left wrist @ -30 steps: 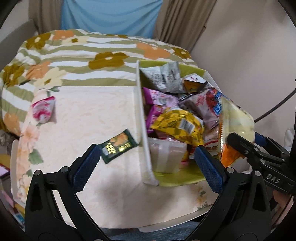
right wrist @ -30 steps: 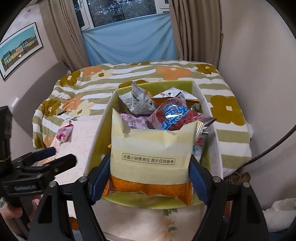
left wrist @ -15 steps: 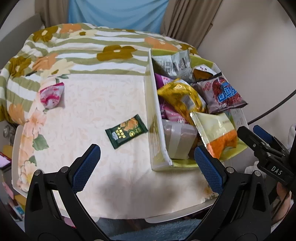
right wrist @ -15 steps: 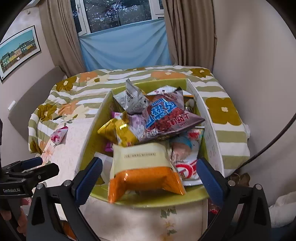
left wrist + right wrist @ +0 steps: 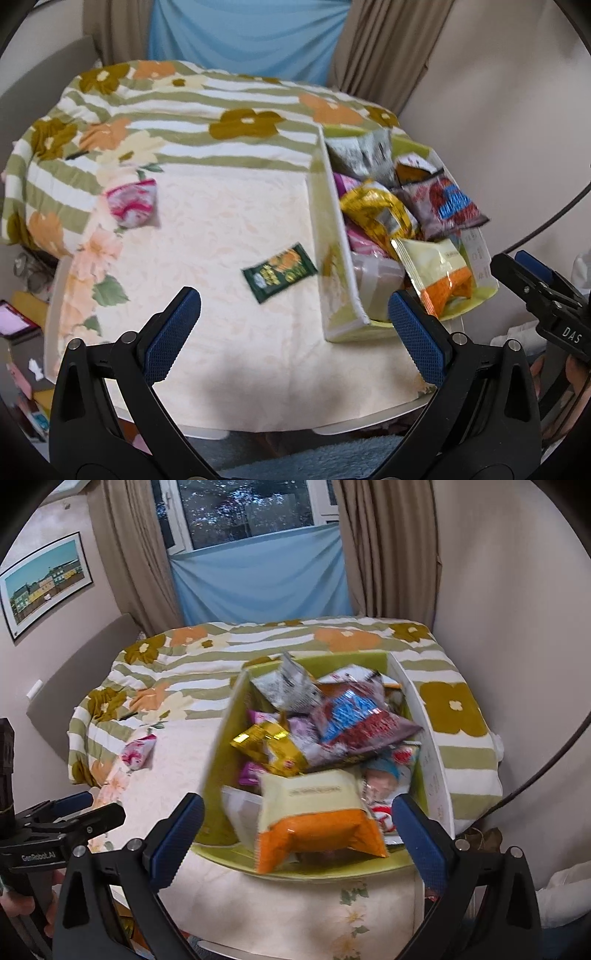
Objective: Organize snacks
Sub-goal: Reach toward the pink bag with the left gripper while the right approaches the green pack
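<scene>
We hold the left hand-held gripper (image 5: pixel 293 328) with jaws apart, gripping nothing, above the bench (image 5: pixel 229 354). The right hand-held gripper (image 5: pixel 297 834) is likewise spread, gripping nothing. The orange-and-cream bag (image 5: pixel 317 819) lies at the near end of the box (image 5: pixel 218 760). A green packet (image 5: pixel 279 272) and a pink packet (image 5: pixel 131 203) lie on the bench, left of the box.

A green-and-white striped blanket (image 5: pixel 192 107) with orange and brown flowers is showing at the upper left. The box (image 5: pixel 221 746) is showing lime green inside. A dark green packet (image 5: pixel 279 272), a pink pouch (image 5: pixel 132 202) and a cream-and-orange bag (image 5: pixel 317 819) are standing out.
</scene>
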`<act>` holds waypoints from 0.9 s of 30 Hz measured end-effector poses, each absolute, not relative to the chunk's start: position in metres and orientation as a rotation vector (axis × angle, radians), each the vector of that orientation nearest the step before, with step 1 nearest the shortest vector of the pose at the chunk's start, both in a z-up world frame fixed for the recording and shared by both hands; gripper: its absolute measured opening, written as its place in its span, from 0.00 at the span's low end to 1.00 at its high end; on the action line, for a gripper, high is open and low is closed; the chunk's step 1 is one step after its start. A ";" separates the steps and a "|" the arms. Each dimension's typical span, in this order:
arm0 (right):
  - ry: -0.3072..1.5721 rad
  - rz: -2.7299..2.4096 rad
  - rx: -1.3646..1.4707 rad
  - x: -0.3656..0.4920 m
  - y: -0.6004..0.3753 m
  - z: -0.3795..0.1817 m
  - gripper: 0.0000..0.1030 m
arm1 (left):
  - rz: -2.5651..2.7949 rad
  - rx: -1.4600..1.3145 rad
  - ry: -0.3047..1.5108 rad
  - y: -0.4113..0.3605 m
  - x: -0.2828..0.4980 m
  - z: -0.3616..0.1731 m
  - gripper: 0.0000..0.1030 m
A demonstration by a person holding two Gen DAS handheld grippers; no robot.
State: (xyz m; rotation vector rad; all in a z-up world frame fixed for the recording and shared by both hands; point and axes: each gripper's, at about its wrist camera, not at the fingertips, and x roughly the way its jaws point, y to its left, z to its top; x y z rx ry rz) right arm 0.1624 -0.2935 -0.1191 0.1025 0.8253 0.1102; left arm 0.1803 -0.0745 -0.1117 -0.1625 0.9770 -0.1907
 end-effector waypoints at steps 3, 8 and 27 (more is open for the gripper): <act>0.811 0.137 0.095 0.163 -0.274 -0.108 0.98 | -0.169 -0.167 0.953 -0.053 0.181 -0.103 0.98; 0.767 0.179 0.102 0.165 -0.234 -0.097 0.98 | -0.135 -0.191 0.953 -0.012 0.187 -0.103 0.98; 0.846 0.094 0.122 0.225 -0.080 -0.134 0.98 | -0.126 -0.226 1.046 0.143 0.265 -0.133 0.98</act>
